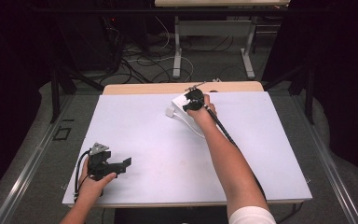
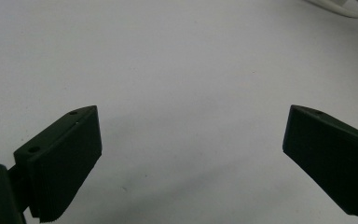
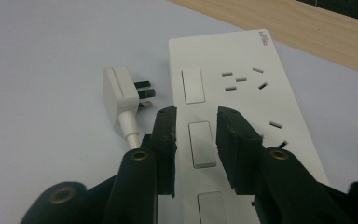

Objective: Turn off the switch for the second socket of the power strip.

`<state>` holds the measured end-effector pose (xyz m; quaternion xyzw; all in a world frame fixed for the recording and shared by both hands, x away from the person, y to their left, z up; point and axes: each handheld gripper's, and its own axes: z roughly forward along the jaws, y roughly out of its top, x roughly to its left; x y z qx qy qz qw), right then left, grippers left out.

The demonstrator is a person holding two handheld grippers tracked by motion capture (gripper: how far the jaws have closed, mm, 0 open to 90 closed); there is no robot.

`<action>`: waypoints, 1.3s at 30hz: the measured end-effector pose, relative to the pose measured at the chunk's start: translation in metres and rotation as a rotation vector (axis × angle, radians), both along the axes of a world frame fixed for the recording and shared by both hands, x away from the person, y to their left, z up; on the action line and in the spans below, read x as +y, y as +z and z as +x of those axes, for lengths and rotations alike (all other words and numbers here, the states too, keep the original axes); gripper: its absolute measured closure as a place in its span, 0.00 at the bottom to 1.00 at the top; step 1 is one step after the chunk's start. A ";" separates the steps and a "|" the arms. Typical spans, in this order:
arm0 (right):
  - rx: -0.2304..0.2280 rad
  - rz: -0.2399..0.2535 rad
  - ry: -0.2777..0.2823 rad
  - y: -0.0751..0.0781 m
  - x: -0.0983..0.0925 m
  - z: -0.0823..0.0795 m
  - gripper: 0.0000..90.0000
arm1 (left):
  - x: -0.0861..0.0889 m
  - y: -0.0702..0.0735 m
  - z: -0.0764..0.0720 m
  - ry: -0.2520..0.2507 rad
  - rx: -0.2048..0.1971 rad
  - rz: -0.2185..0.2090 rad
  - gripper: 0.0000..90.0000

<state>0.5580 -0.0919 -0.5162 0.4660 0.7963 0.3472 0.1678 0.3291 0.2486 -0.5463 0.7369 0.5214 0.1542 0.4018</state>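
1. The right gripper is held with its jaws partly apart, nothing gripped, above the middle rocker switch of the power strip.
2. The plug is seen just left of the jaws, prongs pointed at the strip's side, cord trailing back.
3. The left gripper is kept wide open, well apart.
4. The strip is white, long, lying away from the jaws.
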 end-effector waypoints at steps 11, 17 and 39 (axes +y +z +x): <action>-0.014 -0.038 0.022 0.008 -0.002 -0.006 0.58 | 0.001 0.001 0.000 -0.005 -0.002 0.013 0.05; -0.017 -0.045 0.020 0.016 -0.004 -0.011 0.48 | 0.000 0.001 0.000 -0.011 0.003 0.017 0.05; -0.053 -0.053 0.088 0.046 -0.002 -0.049 0.38 | 0.000 0.002 -0.001 -0.020 0.004 0.026 0.05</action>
